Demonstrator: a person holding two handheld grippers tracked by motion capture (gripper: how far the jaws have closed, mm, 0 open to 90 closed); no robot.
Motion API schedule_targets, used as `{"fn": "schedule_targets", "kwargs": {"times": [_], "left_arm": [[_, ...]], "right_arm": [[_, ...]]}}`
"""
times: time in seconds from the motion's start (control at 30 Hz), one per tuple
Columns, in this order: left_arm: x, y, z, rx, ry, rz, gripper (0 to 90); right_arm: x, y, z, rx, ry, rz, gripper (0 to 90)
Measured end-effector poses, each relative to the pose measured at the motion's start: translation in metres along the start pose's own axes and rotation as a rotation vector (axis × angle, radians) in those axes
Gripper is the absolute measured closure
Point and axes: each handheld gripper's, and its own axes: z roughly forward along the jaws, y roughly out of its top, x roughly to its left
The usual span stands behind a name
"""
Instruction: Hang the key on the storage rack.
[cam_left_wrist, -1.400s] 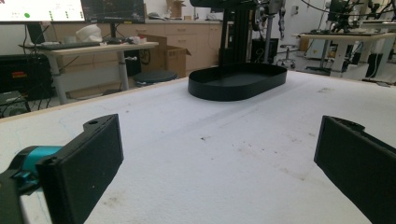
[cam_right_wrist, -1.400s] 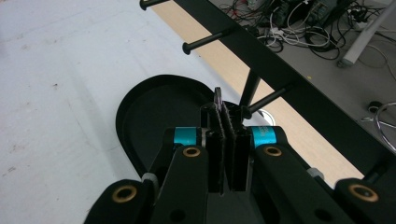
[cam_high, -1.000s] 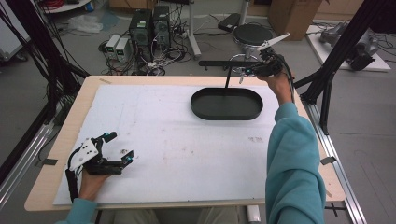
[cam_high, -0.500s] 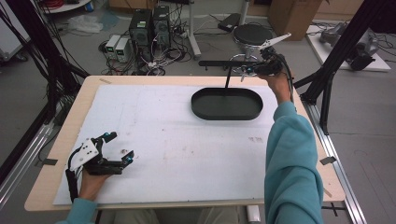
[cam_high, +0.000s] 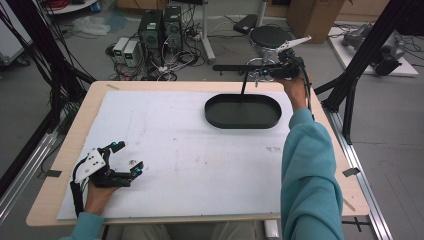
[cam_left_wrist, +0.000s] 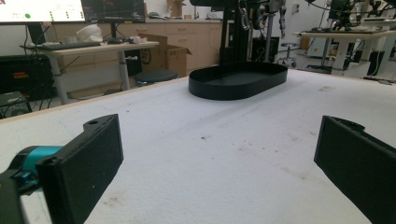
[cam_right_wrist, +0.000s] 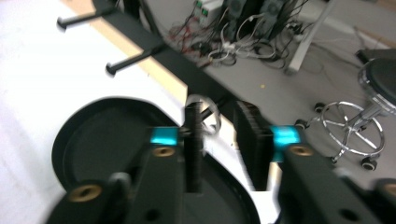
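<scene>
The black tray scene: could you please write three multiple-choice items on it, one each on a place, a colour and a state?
1. Where does the black tray stand on the table?
A. near left corner
B. far right part
C. over the near edge

2. What colour is the sleeve on the person's right arm?
A. teal
B. red
C. yellow

3. How do the left gripper jaws stand?
A. shut on a cup
B. shut on the tray's rim
C. open, nothing between them

Key: 1 B, the high view shows it far and right; 2 A, plainly teal; 3 C, the left gripper view shows bare table between the jaws.
</scene>
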Motion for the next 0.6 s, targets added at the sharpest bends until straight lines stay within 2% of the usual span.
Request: {"fn": "schedule_targets", "kwargs": {"times": [0.03,0.07,0.1,0.13,0.17,0.2,0.23,0.27,0.33,0.4,0.47,0.5,0.53,0.57,0.6], "left_arm": [[0.000,0.000,0.000,-0.002,0.001,-0.001,1.7],[0.000,0.000,0.000,-0.002,0.001,0.000,1.7],[0.000,0.000,0.000,-0.001,0.001,-0.001,1.7],[0.000,0.000,0.000,0.000,0.002,0.000,1.7],[0.000,0.000,0.000,-0.002,0.002,0.000,1.7],[0.000,0.000,0.000,-0.003,0.003,0.000,1.7],[0.000,0.000,0.000,-0.003,0.003,-0.001,1.7],[0.000,0.000,0.000,-0.004,0.005,-0.003,1.7],[0.000,0.000,0.000,0.000,0.009,-0.005,1.7],[0.000,0.000,0.000,0.001,0.010,-0.004,1.7],[-0.001,0.000,0.000,0.001,0.013,0.000,1.7],[-0.001,0.000,0.000,0.003,0.013,0.003,1.7],[-0.001,0.000,0.000,0.004,0.015,0.003,1.7],[-0.001,0.000,0.000,0.002,0.016,0.002,1.7],[-0.001,0.000,0.000,0.003,0.017,0.002,1.7]], "right_arm": [[0.000,0.000,0.000,0.000,0.000,0.000,63.7],[0.000,0.000,-0.001,-0.014,-0.014,0.011,53.8],[0.001,-0.001,-0.003,-0.039,-0.023,0.028,35.6],[0.001,-0.001,-0.003,-0.039,-0.023,0.028,35.6],[0.004,-0.001,-0.004,-0.070,-0.028,0.082,8.9],[0.004,-0.001,-0.004,-0.070,-0.028,0.082,8.9],[0.005,-0.001,-0.005,-0.096,-0.035,0.100,2.4],[0.010,0.001,-0.012,-0.152,-0.005,0.127,0.7],[0.019,-0.001,-0.021,-0.221,0.008,0.131,0.7],[0.022,-0.002,-0.025,-0.241,0.027,0.127,0.6],[0.028,-0.004,-0.034,-0.222,0.047,0.120,0.6],[0.031,-0.006,-0.039,-0.228,0.041,0.112,0.7],[0.035,-0.010,-0.045,-0.269,0.045,0.098,0.7],[0.041,-0.018,-0.056,-0.293,0.078,0.097,0.7],[0.044,-0.023,-0.061,-0.324,0.084,0.083,0.7]]}}
